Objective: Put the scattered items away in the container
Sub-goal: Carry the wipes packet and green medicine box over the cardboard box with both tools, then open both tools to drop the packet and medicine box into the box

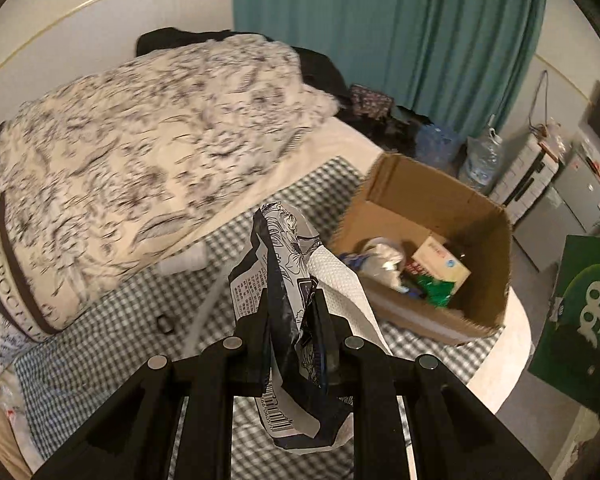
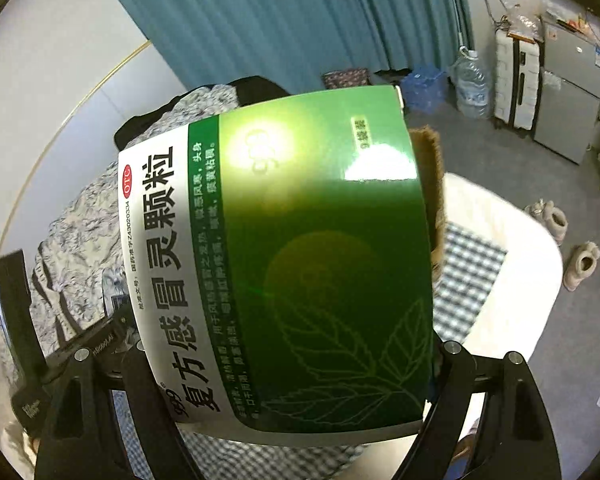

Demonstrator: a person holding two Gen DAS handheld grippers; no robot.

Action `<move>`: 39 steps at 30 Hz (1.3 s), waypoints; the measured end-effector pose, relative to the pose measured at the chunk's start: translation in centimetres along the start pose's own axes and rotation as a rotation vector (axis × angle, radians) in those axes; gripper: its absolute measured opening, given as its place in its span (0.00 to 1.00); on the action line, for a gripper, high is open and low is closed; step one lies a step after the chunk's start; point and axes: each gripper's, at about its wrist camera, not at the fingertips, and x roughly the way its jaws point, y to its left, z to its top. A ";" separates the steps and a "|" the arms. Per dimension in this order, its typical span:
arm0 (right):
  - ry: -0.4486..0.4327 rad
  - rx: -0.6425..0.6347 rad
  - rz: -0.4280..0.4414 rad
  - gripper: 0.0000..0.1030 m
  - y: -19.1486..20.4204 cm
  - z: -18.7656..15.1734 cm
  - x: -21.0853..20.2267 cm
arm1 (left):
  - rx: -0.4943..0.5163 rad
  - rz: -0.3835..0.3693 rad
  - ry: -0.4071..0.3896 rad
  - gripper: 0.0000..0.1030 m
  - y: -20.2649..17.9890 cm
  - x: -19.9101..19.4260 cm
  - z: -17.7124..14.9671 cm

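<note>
In the left wrist view my left gripper [image 1: 294, 296] is shut on a crumpled black-and-white printed packet [image 1: 278, 248], with a sheet of white paper towel [image 1: 348, 288] hanging beside it. They are held above the checked bed sheet, left of the open cardboard box [image 1: 488, 264]. The box holds a cream carton, a crumpled white wrapper and green packaging. In the right wrist view my right gripper [image 2: 290, 360] is shut on a big green-and-white medicine box [image 2: 320, 260], which fills the view and hides most of the cardboard box [image 2: 434, 184]. The same green box [image 1: 580, 300] shows at the right edge of the left view.
A bunched floral duvet [image 1: 140, 152] covers the bed's left. A small white bottle [image 1: 184, 260] and a small dark object [image 1: 165, 324] lie on the checked sheet [image 1: 100, 344]. On the floor stand a water jug [image 2: 472, 84], a suitcase [image 2: 516, 80], a fridge [image 2: 568, 112] and slippers [image 2: 580, 264].
</note>
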 end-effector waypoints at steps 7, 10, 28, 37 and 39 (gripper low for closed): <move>0.012 0.013 -0.025 0.82 -3.2 2.9 2.2 | 0.051 -0.019 0.019 0.16 -5.4 4.1 3.5; 0.029 0.025 -0.039 0.82 -5.0 4.6 4.1 | 0.063 -0.030 0.037 0.16 -7.2 6.2 4.8; 0.126 0.021 -0.116 0.97 -8.6 9.5 12.9 | 0.081 -0.014 0.132 0.69 -11.0 16.3 7.5; 0.115 0.008 -0.130 0.98 -7.7 9.7 12.7 | 0.068 0.014 0.140 0.83 -9.0 15.5 7.0; 0.109 -0.003 -0.131 0.98 -7.2 9.5 12.5 | 0.065 0.022 0.135 0.84 -8.4 14.8 6.7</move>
